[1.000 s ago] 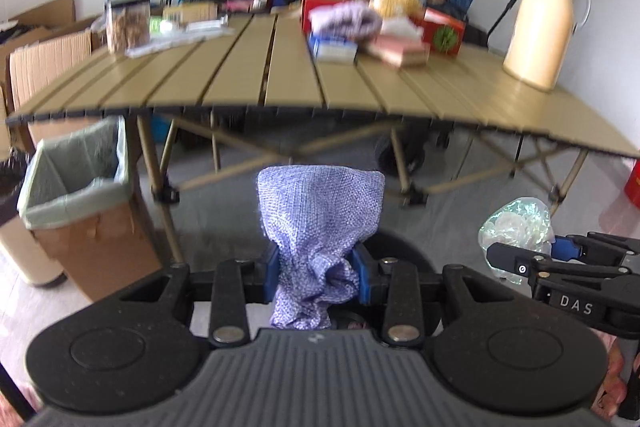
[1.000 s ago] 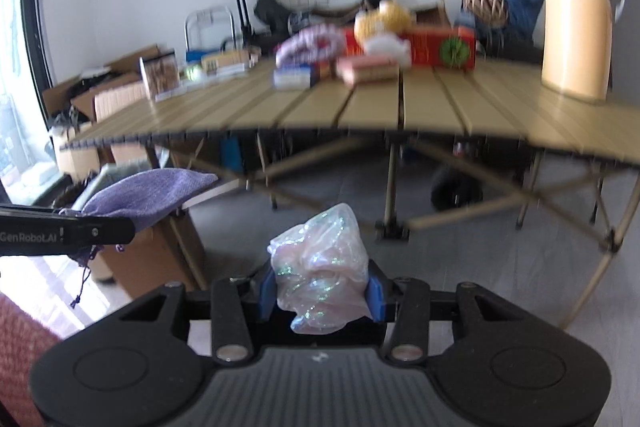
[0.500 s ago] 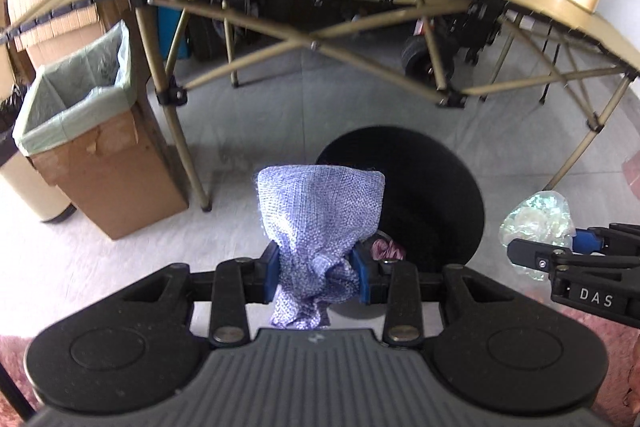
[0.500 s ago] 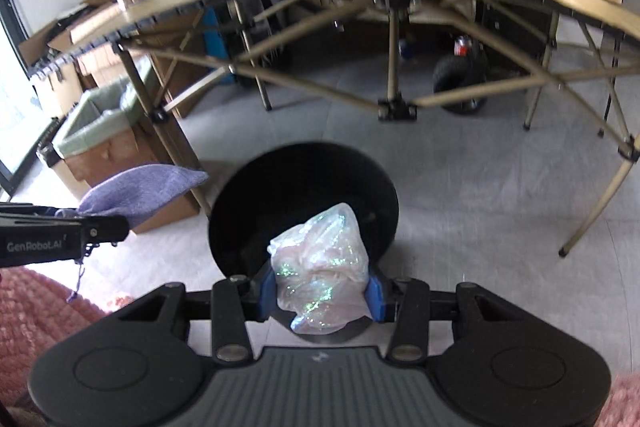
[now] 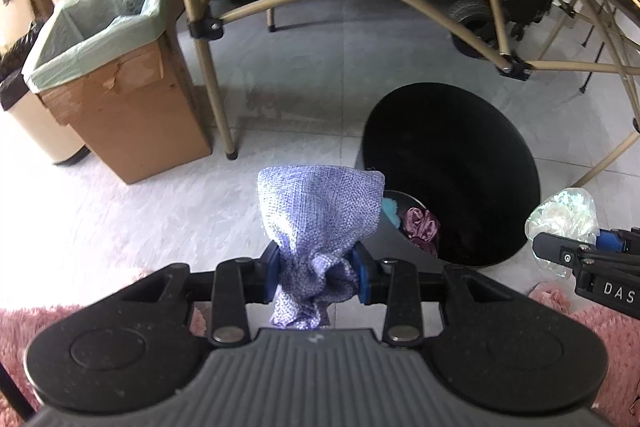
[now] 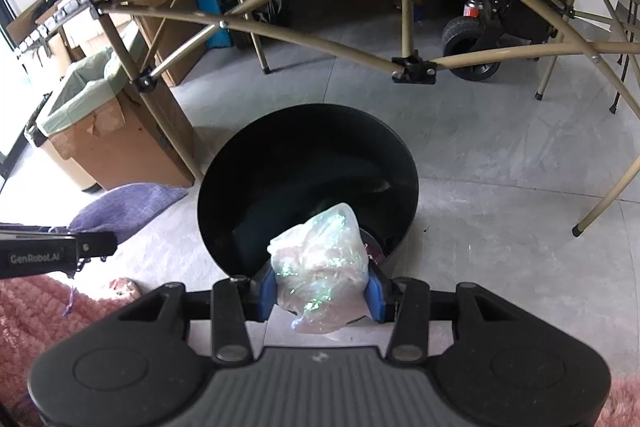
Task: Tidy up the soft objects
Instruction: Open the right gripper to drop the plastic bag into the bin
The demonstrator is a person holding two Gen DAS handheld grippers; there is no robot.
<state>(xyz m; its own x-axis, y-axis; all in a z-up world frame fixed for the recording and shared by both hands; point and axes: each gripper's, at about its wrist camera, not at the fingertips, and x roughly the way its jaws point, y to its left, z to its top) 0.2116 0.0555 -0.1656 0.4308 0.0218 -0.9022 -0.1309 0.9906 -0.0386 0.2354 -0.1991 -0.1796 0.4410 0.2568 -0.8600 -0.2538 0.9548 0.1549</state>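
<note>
A: Left wrist view. What are we holding at lower centre?

B: We are gripping a purple knit pouch [image 5: 318, 223] in the left gripper [image 5: 318, 269]; its blue pads are pressing in on the pouch's gathered neck, and the body is standing up above them. Right of centre, a black round bin [image 5: 472, 131] is sitting on the grey floor, with a purple satin piece [image 5: 422, 225] and a blue scrap [image 5: 390, 207] showing inside near its close edge. At the right edge, the right gripper [image 5: 568, 255] is entering the frame, carrying an iridescent bag [image 5: 562, 213].

A: And at upper left?

B: A cardboard box lined with a green bag [image 5: 108, 23] is standing beside a leg of the folding table [image 5: 200, 39]. A pink rug [image 5: 24, 323] is filling the lower corners.

A: Right wrist view?

B: We are clamping the iridescent bag [image 6: 320, 267] between the right gripper's [image 6: 320, 293] blue pads, closed onto its sides. The bag is lying over the near rim of the black round bin [image 6: 308, 147] at frame centre. At the left edge, the left gripper [image 6: 96, 243] is appearing with the purple knit pouch [image 6: 128, 205], just beside the bin and above the pink rug [image 6: 36, 311].
</note>
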